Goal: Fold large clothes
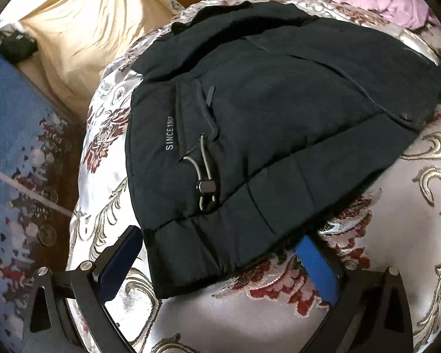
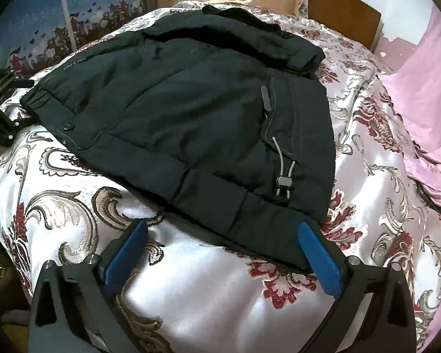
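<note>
Left wrist view: spread gripper at the hem of a folded dark jacket.
The left gripper (image 1: 217,253) hangs with its fingers wide apart and holding nothing, straddling the near hem of the jacket (image 1: 273,111), which lies folded into a compact block on the floral bedspread (image 1: 382,264), drawcord toggle (image 1: 206,188) on top; that straddle looks chosen for pinching the edge for another fold. Right wrist view: the right gripper (image 2: 223,250) is likewise splayed and empty at the same hem, one blue pad (image 2: 317,253) touching the jacket's corner, placed, I judge, so both corners can lift together.
</note>
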The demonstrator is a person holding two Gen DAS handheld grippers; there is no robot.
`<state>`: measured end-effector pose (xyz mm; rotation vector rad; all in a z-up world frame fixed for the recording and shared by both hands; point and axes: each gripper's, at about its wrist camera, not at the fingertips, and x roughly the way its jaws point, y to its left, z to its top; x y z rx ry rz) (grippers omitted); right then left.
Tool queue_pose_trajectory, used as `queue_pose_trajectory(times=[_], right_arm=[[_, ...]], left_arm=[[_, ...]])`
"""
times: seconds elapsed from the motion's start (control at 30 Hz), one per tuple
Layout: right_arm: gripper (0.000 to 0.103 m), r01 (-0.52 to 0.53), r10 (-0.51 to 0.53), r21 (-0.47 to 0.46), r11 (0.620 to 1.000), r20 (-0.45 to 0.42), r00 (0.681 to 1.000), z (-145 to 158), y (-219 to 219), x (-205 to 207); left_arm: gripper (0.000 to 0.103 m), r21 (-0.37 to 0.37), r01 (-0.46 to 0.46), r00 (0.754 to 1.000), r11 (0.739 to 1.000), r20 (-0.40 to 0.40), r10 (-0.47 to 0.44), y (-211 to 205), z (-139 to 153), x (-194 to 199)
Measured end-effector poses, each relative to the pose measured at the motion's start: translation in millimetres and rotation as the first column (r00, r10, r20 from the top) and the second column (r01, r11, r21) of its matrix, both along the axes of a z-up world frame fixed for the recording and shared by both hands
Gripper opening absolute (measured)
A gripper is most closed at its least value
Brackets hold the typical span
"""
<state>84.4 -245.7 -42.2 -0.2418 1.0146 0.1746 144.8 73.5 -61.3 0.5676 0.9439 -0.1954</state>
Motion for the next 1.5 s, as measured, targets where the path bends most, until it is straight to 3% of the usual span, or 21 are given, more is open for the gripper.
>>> queue_pose_trajectory(times=[0.13,0.27,0.53,0.63,0.9,0.97,1.03,1.1,1.2,1.37,1.5], right_arm=[[0.101,-0.009,0.008,-0.014,1.000,-0.013,1.000,-3,-1,5],[0.101,-0.041,0.036,-0.096,0.995,-0.056,0.998,-5,5,15],[0.101,-0.144,0.085,-0.250,0.957,-0.232,0.969,-11,15,44],[0.101,-0.168,0.108,-0.294,0.941,-0.208,0.972,-12,24,47],[0.100,-0.184,0.185,-0.365,0.913,-0.031,0.982,-1,38,27],[0.092,-0.197,0.211,-0.374,0.906,-0.004,0.978,1,40,22],[0.063,-0.227,0.250,-0.382,0.896,0.010,0.968,1,45,19],[0.047,-0.259,0.290,-0.401,0.878,0.015,0.957,-2,52,14],[0.040,-0.275,0.315,-0.422,0.864,0.026,0.949,-7,57,12],[0.030,-0.247,0.270,-0.315,0.916,0.031,0.962,-5,45,15],[0.023,-0.226,0.249,-0.273,0.935,0.052,0.967,-5,36,16]], left_arm=[[0.103,0.021,-0.004,0.999,1.000,0.042,0.003,-2,0,-5],[0.103,0.086,0.010,0.995,0.996,0.102,-0.019,-10,2,-10],[0.103,0.141,0.030,0.971,0.990,0.232,-0.062,-16,7,-17],[0.103,0.142,0.032,0.965,0.989,0.255,-0.068,-15,8,-17],[0.101,0.159,0.065,0.957,0.985,0.270,-0.107,-20,7,-17],[0.095,0.170,0.081,0.954,0.982,0.273,-0.126,-23,7,-19],[0.090,0.202,0.112,0.944,0.973,0.284,-0.167,-29,6,-23],[0.083,0.232,0.145,0.933,0.962,0.292,-0.211,-34,6,-27],[0.067,0.255,0.183,0.925,0.949,0.283,-0.254,-39,3,-30],[0.031,0.245,0.217,0.936,0.945,0.221,-0.273,-45,-2,-25],[0.023,0.233,0.220,0.943,0.947,0.197,-0.267,-48,-1,-24]])
